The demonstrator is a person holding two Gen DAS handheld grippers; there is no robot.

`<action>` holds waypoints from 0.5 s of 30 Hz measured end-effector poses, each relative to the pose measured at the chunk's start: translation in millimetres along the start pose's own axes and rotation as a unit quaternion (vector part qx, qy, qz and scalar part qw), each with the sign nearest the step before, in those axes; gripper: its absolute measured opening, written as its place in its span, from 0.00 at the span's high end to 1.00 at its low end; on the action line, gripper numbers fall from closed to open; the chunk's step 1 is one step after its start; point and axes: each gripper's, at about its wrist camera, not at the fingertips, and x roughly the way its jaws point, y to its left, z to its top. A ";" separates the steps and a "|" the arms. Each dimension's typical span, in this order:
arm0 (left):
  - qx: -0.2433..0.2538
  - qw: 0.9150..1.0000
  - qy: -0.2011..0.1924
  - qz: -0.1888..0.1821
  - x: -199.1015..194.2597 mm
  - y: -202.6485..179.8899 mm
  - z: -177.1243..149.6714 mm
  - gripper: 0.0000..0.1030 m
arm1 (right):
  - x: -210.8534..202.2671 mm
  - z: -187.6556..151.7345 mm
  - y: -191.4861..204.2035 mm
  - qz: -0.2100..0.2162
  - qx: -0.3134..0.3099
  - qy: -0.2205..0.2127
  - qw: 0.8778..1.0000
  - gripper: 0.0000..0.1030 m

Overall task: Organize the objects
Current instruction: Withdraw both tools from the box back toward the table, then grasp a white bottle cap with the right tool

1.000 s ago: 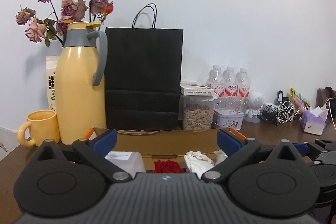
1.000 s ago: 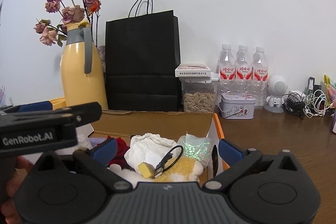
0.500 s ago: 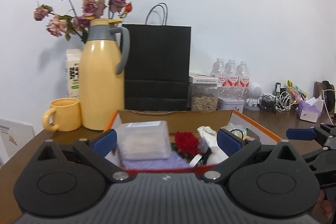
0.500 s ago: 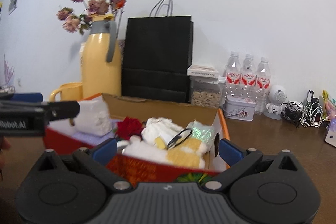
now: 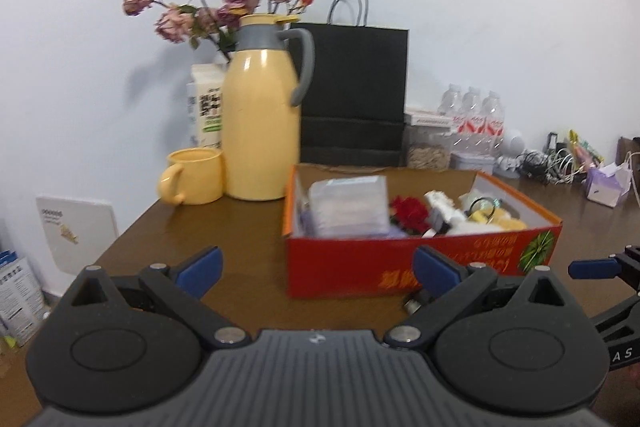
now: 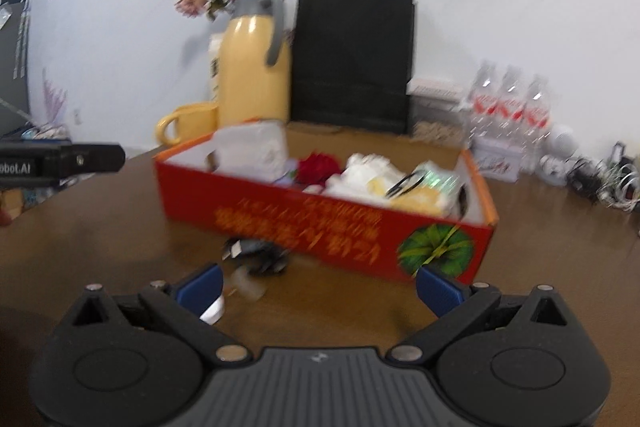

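A red cardboard box (image 5: 420,259) (image 6: 320,215) stands on the brown table, filled with a clear plastic pack (image 5: 348,203), a red rose (image 5: 410,211), white cloth (image 6: 368,171) and a yellow plush (image 6: 420,197). A small dark object (image 6: 260,255) and a pale small item (image 6: 244,285) lie on the table before the box. My left gripper (image 5: 316,267) is open and empty, short of the box. My right gripper (image 6: 318,285) is open and empty, above the loose items.
A yellow jug (image 5: 262,127) with dried roses, a yellow mug (image 5: 194,177), a black paper bag (image 5: 352,95), water bottles (image 6: 508,107), a seed jar (image 5: 428,151), cables (image 5: 548,163) and a tissue pack (image 5: 606,183) line the wall. The table's left edge (image 5: 120,235) drops off.
Both grippers have pulled back and up from over the box; its red front and the table before it now show. Both stay open and empty.
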 end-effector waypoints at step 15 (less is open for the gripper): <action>-0.023 0.999 0.031 0.029 -27.1 38.9 -21.7 0.00 | 35.0 -2.3 53.2 0.069 -0.011 0.086 0.994 0.51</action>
